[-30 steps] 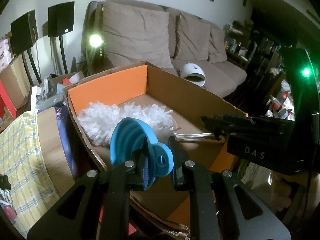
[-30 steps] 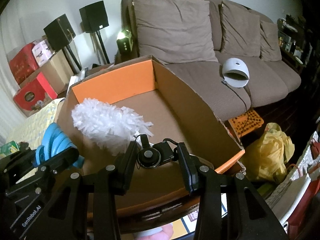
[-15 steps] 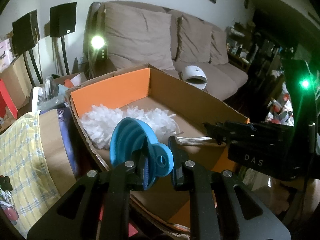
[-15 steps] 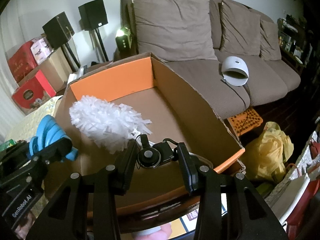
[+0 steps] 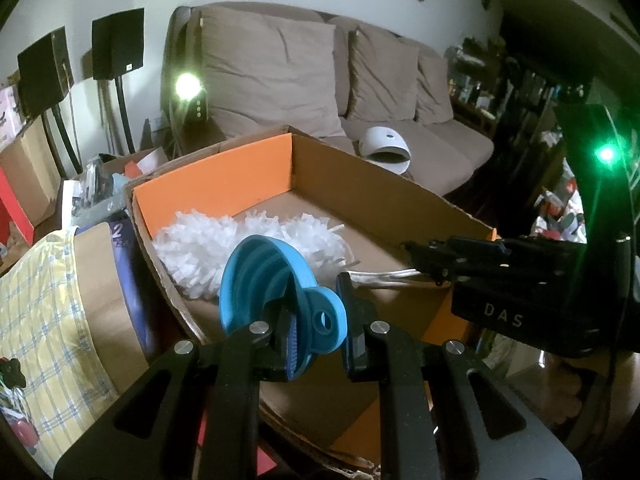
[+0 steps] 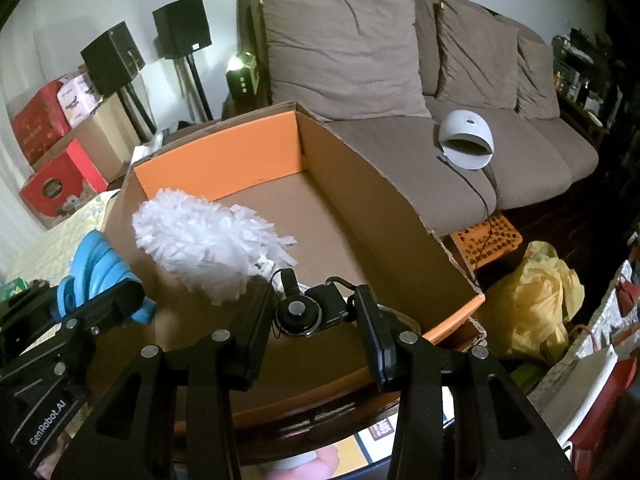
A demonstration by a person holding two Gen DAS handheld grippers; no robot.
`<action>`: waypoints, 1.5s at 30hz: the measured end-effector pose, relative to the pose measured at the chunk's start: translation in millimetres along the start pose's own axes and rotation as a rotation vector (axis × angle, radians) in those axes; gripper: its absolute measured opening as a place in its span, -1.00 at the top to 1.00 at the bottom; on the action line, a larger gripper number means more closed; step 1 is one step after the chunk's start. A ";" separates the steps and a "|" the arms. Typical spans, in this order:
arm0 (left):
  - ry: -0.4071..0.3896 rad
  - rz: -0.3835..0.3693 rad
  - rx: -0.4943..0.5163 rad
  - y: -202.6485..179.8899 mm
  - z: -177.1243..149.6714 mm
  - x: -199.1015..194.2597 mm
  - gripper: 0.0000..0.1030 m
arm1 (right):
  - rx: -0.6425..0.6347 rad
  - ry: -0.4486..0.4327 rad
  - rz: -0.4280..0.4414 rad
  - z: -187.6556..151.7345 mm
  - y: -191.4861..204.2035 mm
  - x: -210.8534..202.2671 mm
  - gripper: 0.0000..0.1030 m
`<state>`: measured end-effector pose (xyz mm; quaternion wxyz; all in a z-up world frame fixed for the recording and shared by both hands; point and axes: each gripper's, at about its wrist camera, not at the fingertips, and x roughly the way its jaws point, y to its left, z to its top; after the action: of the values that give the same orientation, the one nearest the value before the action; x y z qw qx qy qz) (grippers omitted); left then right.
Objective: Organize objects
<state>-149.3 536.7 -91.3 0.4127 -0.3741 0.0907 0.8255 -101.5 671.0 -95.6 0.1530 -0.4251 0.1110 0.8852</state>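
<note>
**A:** Take me across it, left side first. How far along are we?

**B:** Not far, I'd say. My left gripper [image 5: 316, 332] is closed down narrow on a blue funnel [image 5: 276, 288], pinching it by the flat tab with the hole. I've got it over the near left edge of the cardboard box [image 5: 400, 188], and it isn't put down yet.

**A:** Anything in the box?

**B:** Only the white duster [image 6: 200, 236]. Its fluffy head lies on the box floor against the left wall, close to the orange end panel. The rest of the floor is bare cardboard.

**A:** And your right side?

**B:** My right gripper [image 6: 312, 316] is clamped at a middling width on the black handle end of that duster [image 6: 304, 312], at the near rim of the box. So the head is down, but I haven't let go of the handle.

**A:** What's left, then?

**B:** As I judge it: release the duster, then lower the funnel into the free space beside it and open up. Further right, a white domed lamp [image 6: 466, 140] sits on the sofa [image 6: 400, 140], and a yellow bag [image 6: 532, 296] lies on the floor past the box. I can't tell whether those belong to the job.
</note>
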 end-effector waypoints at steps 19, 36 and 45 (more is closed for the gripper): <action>0.015 0.009 0.022 -3.8 0.2 6.9 0.70 | -0.014 0.011 -0.003 0.3 1.8 2.4 0.19; 0.023 0.012 0.024 -3.6 -4.4 9.9 0.70 | -0.020 0.007 0.003 -0.5 5.8 3.2 0.19; 0.032 0.015 0.022 -2.5 -6.8 13.8 0.70 | -0.016 -0.006 0.013 2.0 8.6 4.2 0.19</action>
<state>-149.0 543.6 -105.3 0.4091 -0.3818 0.1093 0.8215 -108.5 664.4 -97.1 0.1440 -0.4228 0.1061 0.8884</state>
